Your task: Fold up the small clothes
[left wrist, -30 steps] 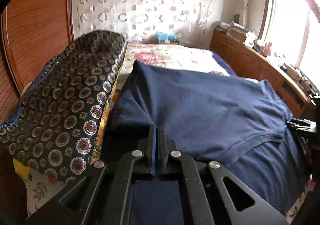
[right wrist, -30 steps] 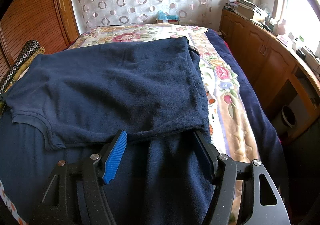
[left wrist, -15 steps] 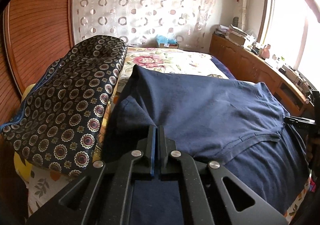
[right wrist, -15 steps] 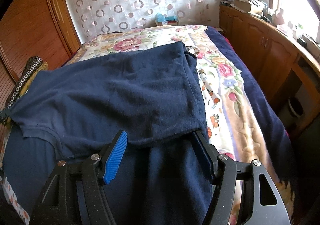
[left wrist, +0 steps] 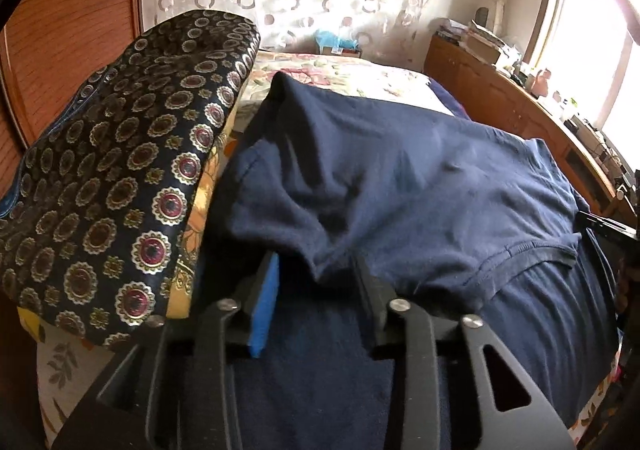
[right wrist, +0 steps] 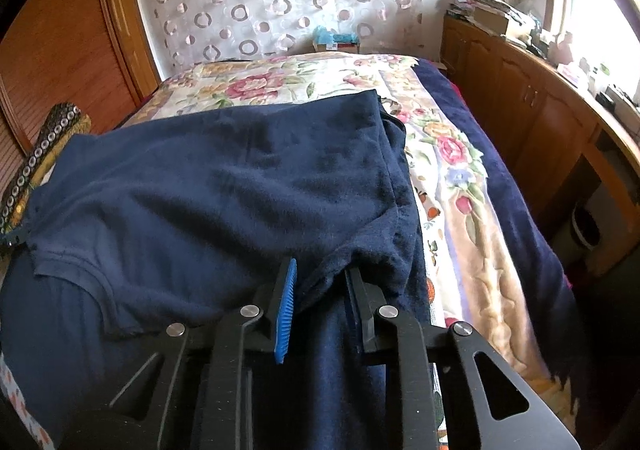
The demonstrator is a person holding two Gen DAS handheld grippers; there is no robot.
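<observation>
1. While I look along my left gripper (left wrist: 316, 270), I see that its jaws, which were pressed together on the cloth half a second ago, now stand partly open, and a fold of the navy shirt (left wrist: 400, 177) sags between them, no longer pinched.
2. My right gripper (right wrist: 320, 278) does the opposite: its jaws stood wide apart a moment ago and are now much narrower, with the shirt's edge bunched between the blue pad (right wrist: 286, 310) and the black finger. I cannot tell if they already press the cloth.
3. Outward from the jaws, the shirt lies spread across the bed (right wrist: 452, 185); its upper layer is doubled over, and a hemmed edge (left wrist: 532, 246) crosses the near part.
4. On the left side a patterned cushion (left wrist: 132, 169) lies just beside the shirt; a wooden cabinet (right wrist: 532, 105) runs along the right side.
5. I judge that the left corner is released and the right hand is taking a new hold, so one fold is laid and the next is being prepared.
6. The loose cloth may shift when I pull.
</observation>
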